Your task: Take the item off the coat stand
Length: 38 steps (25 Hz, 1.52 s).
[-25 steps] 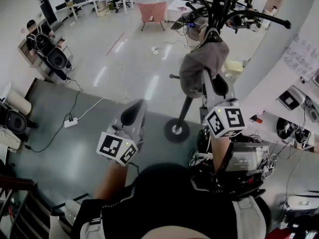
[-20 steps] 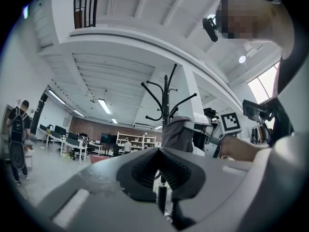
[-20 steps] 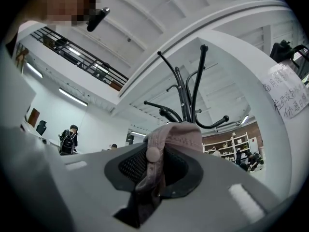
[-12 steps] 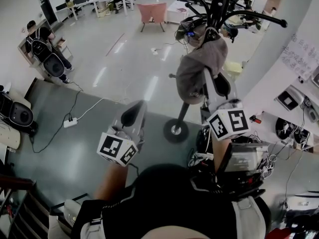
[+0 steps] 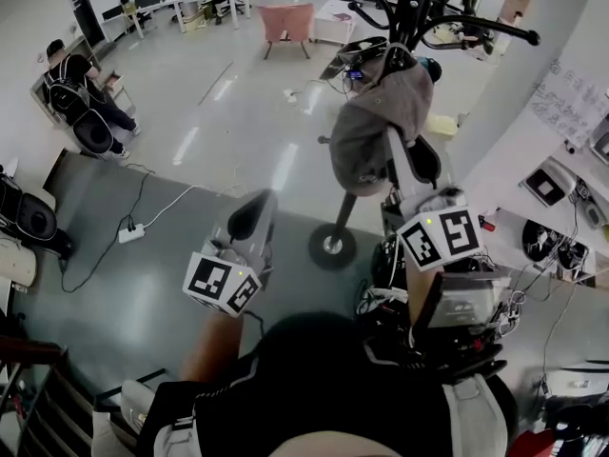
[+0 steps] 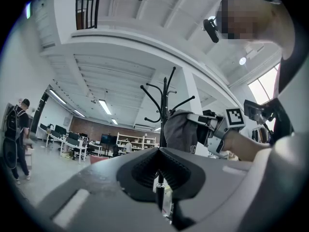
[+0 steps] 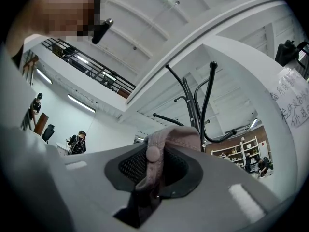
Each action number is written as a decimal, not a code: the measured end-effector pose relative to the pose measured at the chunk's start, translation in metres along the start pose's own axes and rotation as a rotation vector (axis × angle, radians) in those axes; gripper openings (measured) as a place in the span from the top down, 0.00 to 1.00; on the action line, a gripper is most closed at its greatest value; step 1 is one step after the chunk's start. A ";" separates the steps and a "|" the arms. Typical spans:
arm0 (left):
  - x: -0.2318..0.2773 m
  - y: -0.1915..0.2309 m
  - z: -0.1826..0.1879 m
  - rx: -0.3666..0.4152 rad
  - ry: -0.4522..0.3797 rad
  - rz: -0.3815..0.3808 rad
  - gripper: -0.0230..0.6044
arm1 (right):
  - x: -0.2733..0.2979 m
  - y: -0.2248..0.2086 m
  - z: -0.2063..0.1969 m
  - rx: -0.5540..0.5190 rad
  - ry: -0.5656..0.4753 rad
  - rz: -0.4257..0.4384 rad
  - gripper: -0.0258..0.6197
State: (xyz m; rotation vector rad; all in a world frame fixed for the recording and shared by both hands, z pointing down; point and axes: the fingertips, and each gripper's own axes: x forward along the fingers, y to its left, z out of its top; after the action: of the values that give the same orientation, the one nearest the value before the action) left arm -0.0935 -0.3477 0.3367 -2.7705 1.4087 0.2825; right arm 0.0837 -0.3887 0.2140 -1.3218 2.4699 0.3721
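A grey cap [image 5: 374,127] hangs against the pole of the black coat stand [image 5: 411,12], whose round base [image 5: 332,247] sits on the floor. My right gripper [image 5: 394,147] is shut on the cap. In the right gripper view the cap's strap with a snap button [image 7: 152,161] is pinched between the jaws, with the stand's hooks [image 7: 195,108] behind it. Whether the cap rests on a hook is hidden. My left gripper [image 5: 252,219] is lower and to the left, shut and empty. In the left gripper view I see the cap [image 6: 180,129] beside the stand [image 6: 165,105].
A white curved wall [image 5: 533,103] rises right of the stand, with boxes and cables [image 5: 561,246] at its foot. A power strip with a cable [image 5: 131,232] lies on the floor at the left. A pink chair [image 5: 290,19] and a seated person [image 5: 81,93] are farther off.
The right gripper and the cap have shifted slightly left along the stand. The grip is unchanged. The left gripper has stayed where it was.
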 end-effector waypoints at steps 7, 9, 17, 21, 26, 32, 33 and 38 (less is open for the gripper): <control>-0.011 -0.010 0.006 -0.001 -0.007 -0.014 0.94 | -0.011 0.017 0.020 -0.010 -0.022 0.025 0.84; -0.015 -0.012 0.007 -0.005 -0.007 -0.012 0.94 | -0.015 0.022 0.023 -0.016 -0.023 0.030 0.84; -0.030 -0.022 0.011 -0.006 -0.015 -0.045 0.94 | -0.033 0.042 0.033 -0.017 -0.022 0.027 0.84; -0.039 -0.027 0.015 -0.010 -0.018 -0.059 0.94 | -0.042 0.053 0.039 -0.026 -0.019 0.018 0.84; -0.051 -0.030 0.017 -0.014 -0.023 -0.083 0.94 | -0.055 0.067 0.042 -0.034 -0.006 0.002 0.84; -0.070 -0.024 0.017 -0.024 -0.026 -0.102 0.94 | -0.068 0.088 0.036 -0.039 0.022 -0.026 0.84; -0.073 -0.023 0.018 -0.029 -0.028 -0.102 0.94 | -0.070 0.091 0.034 -0.039 0.027 -0.033 0.84; -0.083 -0.023 0.016 -0.040 -0.025 -0.121 0.94 | -0.080 0.100 0.027 -0.040 0.051 -0.062 0.84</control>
State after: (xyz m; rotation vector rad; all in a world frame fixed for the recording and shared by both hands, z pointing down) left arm -0.1252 -0.2660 0.3341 -2.8586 1.2378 0.3439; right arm 0.0458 -0.2639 0.2284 -1.4374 2.4676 0.3793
